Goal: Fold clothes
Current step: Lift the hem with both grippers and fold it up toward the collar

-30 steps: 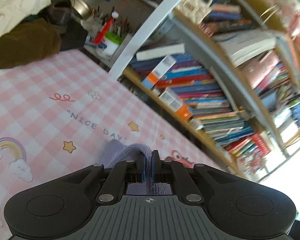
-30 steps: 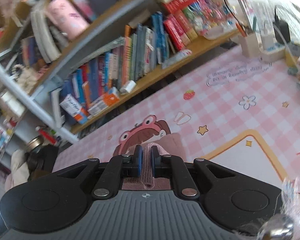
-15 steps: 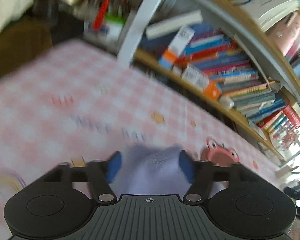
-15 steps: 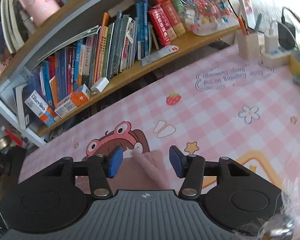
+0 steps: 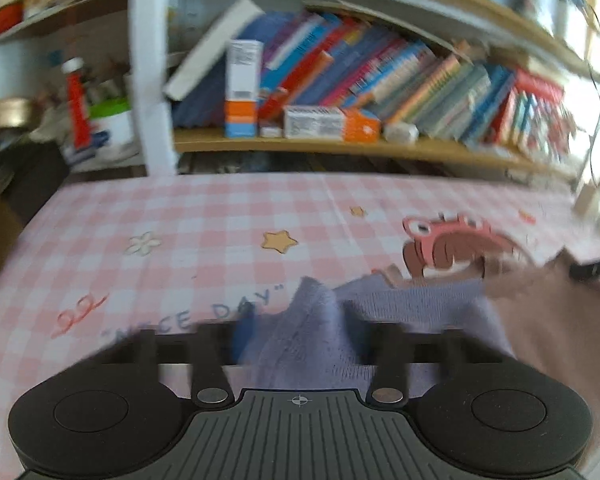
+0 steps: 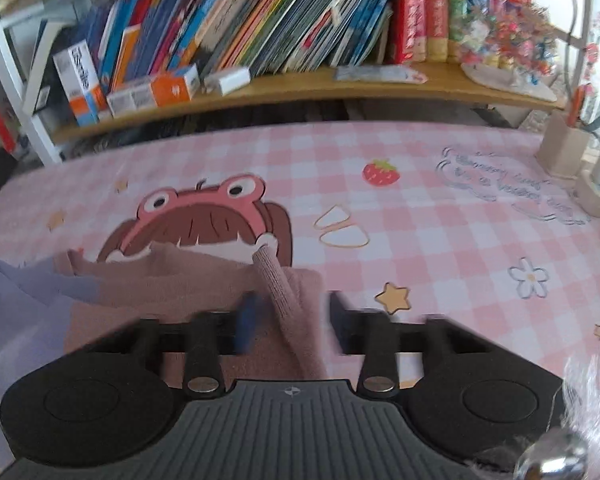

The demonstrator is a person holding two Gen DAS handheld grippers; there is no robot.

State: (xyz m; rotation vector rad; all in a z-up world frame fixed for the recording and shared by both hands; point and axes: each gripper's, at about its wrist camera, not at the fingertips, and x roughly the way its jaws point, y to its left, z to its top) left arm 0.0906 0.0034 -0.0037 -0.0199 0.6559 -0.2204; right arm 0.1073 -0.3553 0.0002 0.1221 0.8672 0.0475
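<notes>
Sweater [image 6: 172, 288] cloth sits between parted, closing jaws of left gripper [image 5: 304, 332] (lilac) and right gripper [image 6: 290, 316] (pink).

Both grippers point forward and down, side by side. The left gripper [image 5: 300, 332] has its jaws apart and closing (its blue-padded fingers [image 5: 242, 336] are smeared with motion), with a fold of the knit garment [image 5: 412, 304] between them. The right gripper [image 6: 292, 320] is the same: jaws apart, closing, a ribbed fold standing between its fingers [image 6: 247, 320], neither pad pressing yet.
</notes>
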